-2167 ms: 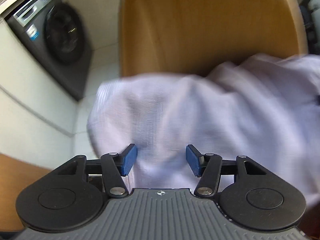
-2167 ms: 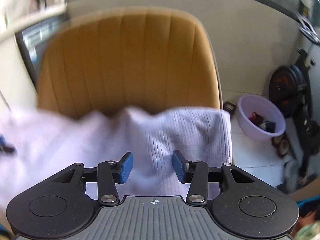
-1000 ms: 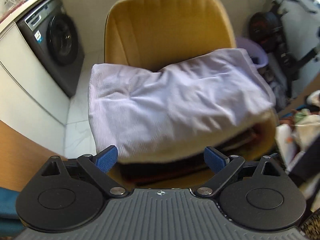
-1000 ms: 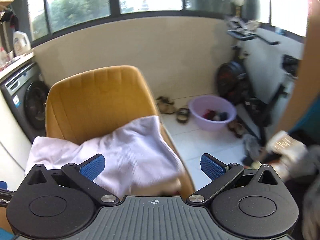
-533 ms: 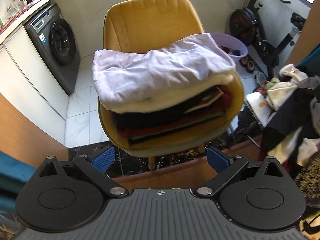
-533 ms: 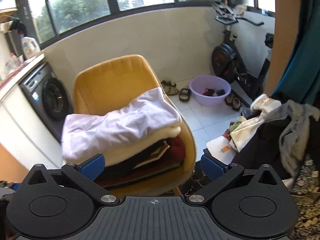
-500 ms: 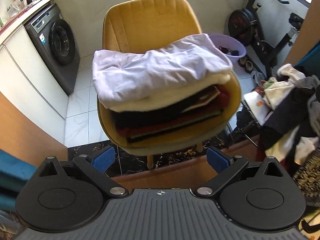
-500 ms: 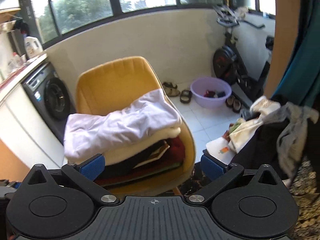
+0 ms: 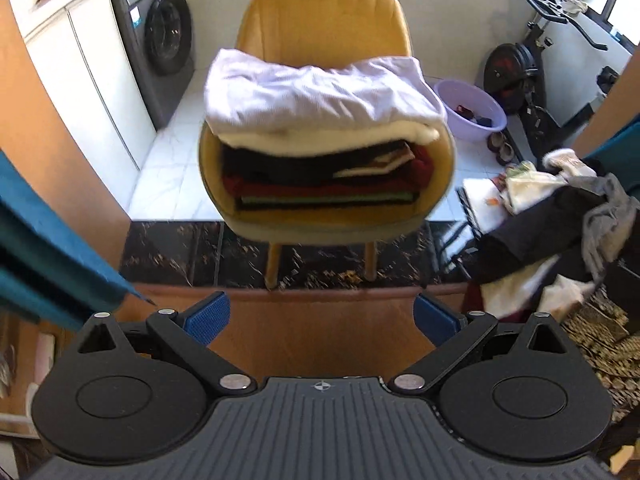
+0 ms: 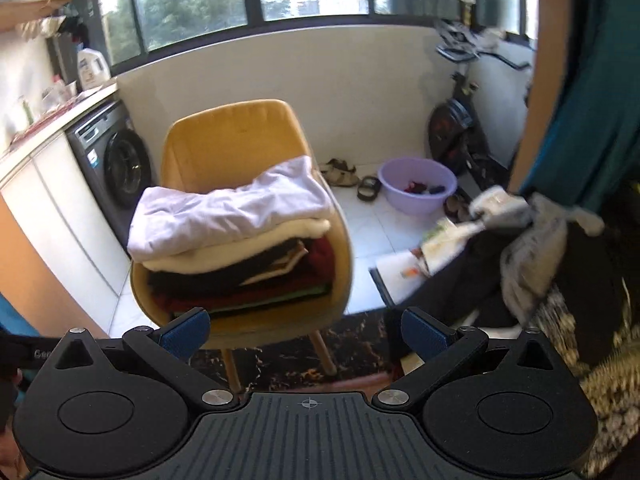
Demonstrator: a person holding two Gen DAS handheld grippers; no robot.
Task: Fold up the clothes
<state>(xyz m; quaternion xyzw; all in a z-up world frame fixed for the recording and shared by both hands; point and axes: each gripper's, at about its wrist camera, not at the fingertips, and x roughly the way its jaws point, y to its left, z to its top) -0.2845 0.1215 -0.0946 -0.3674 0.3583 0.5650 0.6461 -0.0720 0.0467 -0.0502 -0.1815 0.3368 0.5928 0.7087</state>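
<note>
A stack of folded clothes (image 9: 320, 176) (image 10: 240, 264) sits on a mustard-yellow chair (image 9: 324, 24) (image 10: 236, 140), with a pale lilac garment (image 9: 316, 92) (image 10: 228, 208) on top, then cream, black, dark red and green layers. A heap of unfolded clothes (image 9: 560, 232) (image 10: 532, 248) lies to the right: black, grey and white pieces. My left gripper (image 9: 322, 318) is open and empty, well back from the chair. My right gripper (image 10: 306, 334) is also open and empty, back from the chair's front right.
A grey washing machine (image 9: 160, 40) (image 10: 116, 164) stands left of the chair beside white cabinets. A lilac basin (image 9: 474, 110) (image 10: 418, 184), sandals (image 10: 340, 172) and an exercise bike (image 9: 532, 64) are at the back right. Teal curtains (image 9: 48, 232) (image 10: 580, 112) hang at both sides.
Both grippers let go of the lilac garment on top of the stack, opened wide and pulled back away from the chair. The whole chair and the unfolded heap have come into view.
</note>
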